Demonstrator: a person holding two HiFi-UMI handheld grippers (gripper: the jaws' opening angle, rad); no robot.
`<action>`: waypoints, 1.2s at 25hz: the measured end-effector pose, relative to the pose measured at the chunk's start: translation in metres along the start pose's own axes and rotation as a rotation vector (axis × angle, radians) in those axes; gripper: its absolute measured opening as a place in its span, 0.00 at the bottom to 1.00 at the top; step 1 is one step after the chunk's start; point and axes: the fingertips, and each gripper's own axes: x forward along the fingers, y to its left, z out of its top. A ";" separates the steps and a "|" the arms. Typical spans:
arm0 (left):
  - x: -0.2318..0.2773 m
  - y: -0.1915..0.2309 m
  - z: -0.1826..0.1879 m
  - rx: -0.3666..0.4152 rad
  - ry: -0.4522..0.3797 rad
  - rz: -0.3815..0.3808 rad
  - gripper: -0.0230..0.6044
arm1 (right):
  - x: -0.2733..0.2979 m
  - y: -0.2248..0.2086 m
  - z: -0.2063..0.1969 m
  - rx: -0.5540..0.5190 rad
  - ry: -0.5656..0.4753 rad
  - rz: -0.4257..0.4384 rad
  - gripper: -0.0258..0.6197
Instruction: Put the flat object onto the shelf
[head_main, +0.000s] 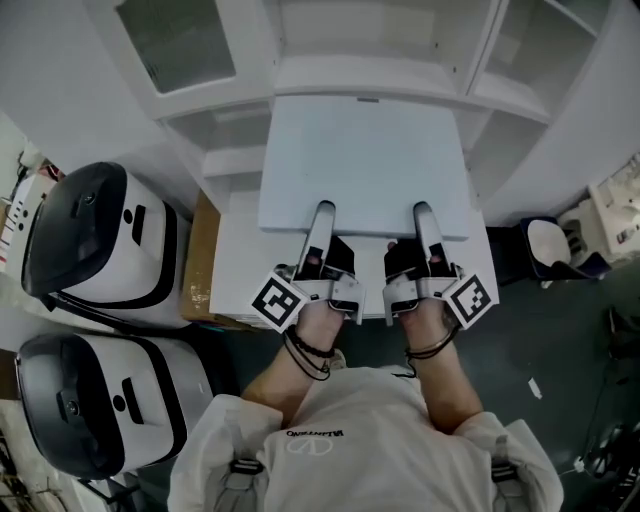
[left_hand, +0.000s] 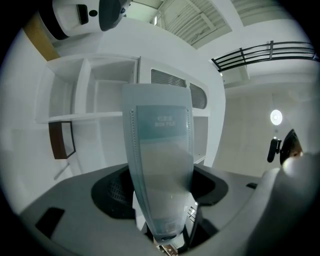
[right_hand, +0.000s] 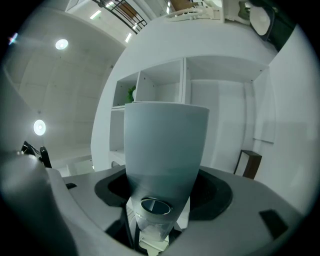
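My left gripper (head_main: 322, 222) and right gripper (head_main: 425, 222) each clamp the near edge of the flat file (head_main: 365, 160), jaws wide across its thickness. It lies broad face up and reaches away from me, its far edge at the white shelf (head_main: 370, 75) ledge, with an open bay beyond.

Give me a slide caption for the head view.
Left claw and right claw clamp a pale flat file box before the white shelf unit.

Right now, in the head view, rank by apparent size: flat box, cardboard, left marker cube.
1. flat box, clearly largest
2. cardboard, partly hidden
3. left marker cube, smallest, though nearer the camera than the cardboard
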 end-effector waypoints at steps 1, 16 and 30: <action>0.004 -0.002 0.002 -0.004 0.002 -0.011 0.52 | 0.004 0.002 0.001 -0.007 -0.005 0.005 0.53; 0.086 0.002 0.011 -0.031 0.021 -0.015 0.52 | 0.077 0.003 0.047 -0.032 -0.049 0.023 0.53; 0.142 0.015 0.026 0.017 -0.038 0.040 0.52 | 0.141 -0.018 0.069 0.035 0.005 0.010 0.53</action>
